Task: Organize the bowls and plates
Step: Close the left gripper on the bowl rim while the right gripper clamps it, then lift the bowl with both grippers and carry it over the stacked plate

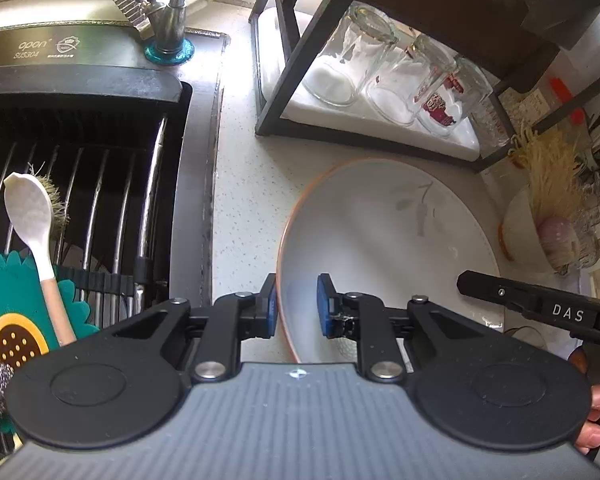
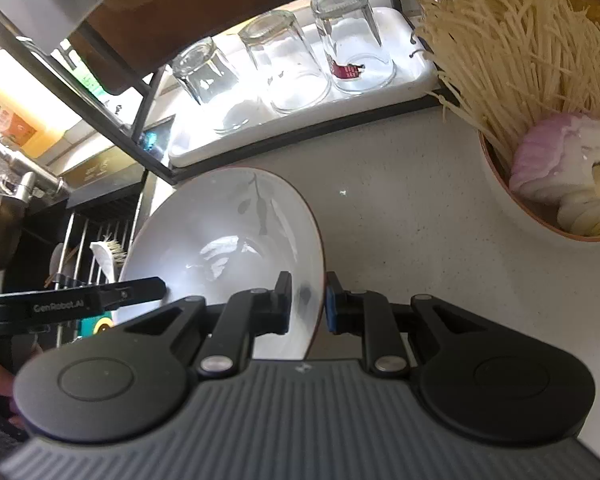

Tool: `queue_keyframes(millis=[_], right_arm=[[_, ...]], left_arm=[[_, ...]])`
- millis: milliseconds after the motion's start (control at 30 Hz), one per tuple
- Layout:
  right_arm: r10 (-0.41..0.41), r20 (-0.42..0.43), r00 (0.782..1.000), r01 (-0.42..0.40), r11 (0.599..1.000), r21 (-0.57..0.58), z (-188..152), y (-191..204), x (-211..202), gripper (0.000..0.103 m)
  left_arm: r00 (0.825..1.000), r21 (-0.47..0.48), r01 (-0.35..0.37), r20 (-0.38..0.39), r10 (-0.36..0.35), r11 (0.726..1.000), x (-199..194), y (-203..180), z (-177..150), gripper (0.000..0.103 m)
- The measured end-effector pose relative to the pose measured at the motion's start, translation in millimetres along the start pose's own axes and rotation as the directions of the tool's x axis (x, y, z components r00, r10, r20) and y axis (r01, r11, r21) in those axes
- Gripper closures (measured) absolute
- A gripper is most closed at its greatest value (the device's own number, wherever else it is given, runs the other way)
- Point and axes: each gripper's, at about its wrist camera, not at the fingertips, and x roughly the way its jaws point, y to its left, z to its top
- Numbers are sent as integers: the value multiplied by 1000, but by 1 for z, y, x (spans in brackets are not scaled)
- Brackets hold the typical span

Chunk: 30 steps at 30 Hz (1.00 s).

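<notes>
Your left gripper (image 1: 297, 306) and right gripper (image 2: 308, 304) each clench opposite rims of the white plate (image 1: 384, 240), which sits on the counter (image 2: 400, 208) just before the black rack (image 1: 284, 80). Bare counter separates plate from sink (image 1: 196, 200).

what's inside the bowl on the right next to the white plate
The bowl holds enoki mushrooms, a peeled purple onion and pale slices. Its bottom is covered by the food.
</notes>
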Motion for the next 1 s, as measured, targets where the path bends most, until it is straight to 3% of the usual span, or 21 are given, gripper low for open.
queue_keyframes(millis=[300,1000], right_arm=[[31,11,999,-31,999,-21,-10,-3,-40,83],[54,128,990,-42,994,-99,-43,-40,-134,83]], left_arm=[[995,-64,95,-19,-96,993,-23,-7,-8,80],[994,-2,112,7,-112,994,-67,-89,-47,80]])
